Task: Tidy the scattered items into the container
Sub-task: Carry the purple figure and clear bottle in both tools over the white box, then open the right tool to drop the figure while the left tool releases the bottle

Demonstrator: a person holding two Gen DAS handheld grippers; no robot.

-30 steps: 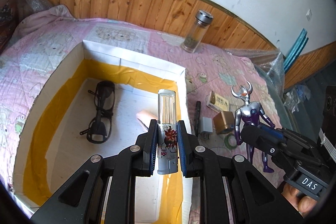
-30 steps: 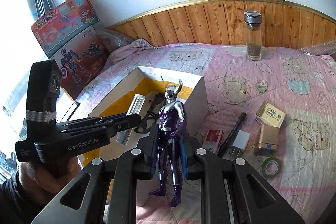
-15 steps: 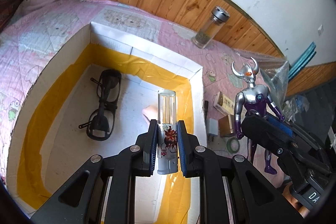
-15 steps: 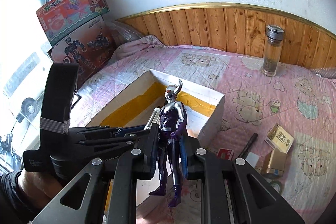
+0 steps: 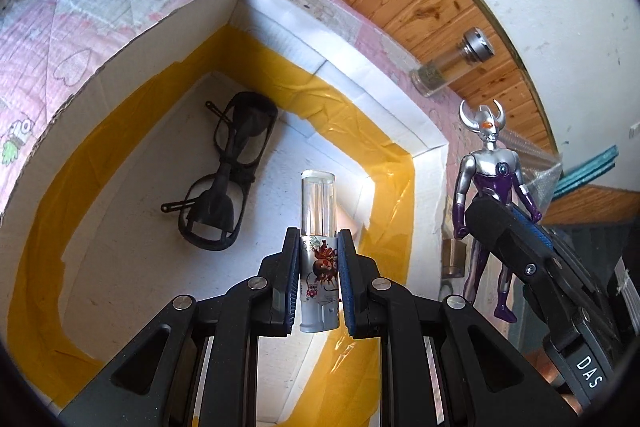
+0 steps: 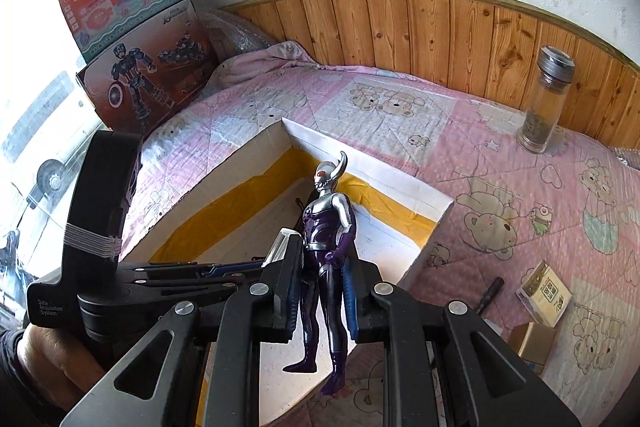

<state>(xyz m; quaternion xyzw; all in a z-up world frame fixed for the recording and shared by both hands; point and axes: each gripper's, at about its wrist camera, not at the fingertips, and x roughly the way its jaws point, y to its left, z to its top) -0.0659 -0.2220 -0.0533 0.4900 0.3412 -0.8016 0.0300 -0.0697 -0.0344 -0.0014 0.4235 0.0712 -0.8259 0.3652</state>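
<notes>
Container below; left fingers clamp printed tube, right fingers, marked "DAS", clamp figure.

Left gripper — pointing steeply downward, jaws pressing on a clear tube, blue pads flanking its printed label. Right gripper — also angling downward, jaws clamping a silver-and-purple figure at the waist, holding it upright. Left hand — bare fingers wrapping the left gripper's handle, a dark sleeve showing at the wrist.
</notes>
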